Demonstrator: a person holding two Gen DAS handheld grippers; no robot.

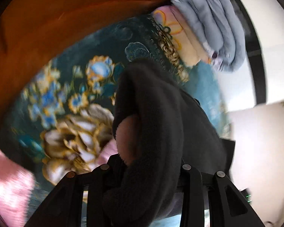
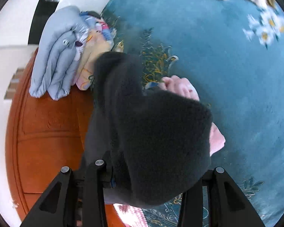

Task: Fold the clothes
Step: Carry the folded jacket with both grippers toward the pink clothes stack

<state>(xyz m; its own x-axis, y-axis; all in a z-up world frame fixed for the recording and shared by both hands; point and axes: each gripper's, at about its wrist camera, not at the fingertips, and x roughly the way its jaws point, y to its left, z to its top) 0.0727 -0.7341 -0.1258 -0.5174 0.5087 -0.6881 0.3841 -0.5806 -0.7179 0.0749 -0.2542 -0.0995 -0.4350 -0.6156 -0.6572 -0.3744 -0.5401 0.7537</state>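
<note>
- Carpet first: the wide teal floral carpet (image 2: 227, 79) is my landmark and my folding surface, so I would lay the garment on its bare teal part, well clear of the patterned border, before making any crease.
- Bedding: a stack of folded grey-blue quilt and pastel printed blanket (image 2: 56, 60) sits at the carpet's edge, partly on the orange-brown wooden floor (image 2: 47, 132); I judge the garment should land away from it so nothing snags.
- Garment: the dark charcoal fleece garment with a pink lining (image 1: 161, 123) hangs bunched above the carpet, carried by both grippers, and fills the middle of each view. To do this well I would keep the two held points apart, so the cloth spreads rather than ropes, and let the low hem touch the carpet first.
- Left gripper (image 1: 142, 185): it tilts down toward the carpet, with thick fleece running between its black fingers; I read it as pinching the garment, though the pads themselves are hidden.
- Right gripper (image 2: 149, 187): it has a similar downward tilt over the carpet's border, with fleece filling the gap, so I read that as a pinch too.
- Pink knitted cloth (image 2: 130, 215): it lies at the carpet's near edge, below the right gripper, so I would steer past it.
</note>
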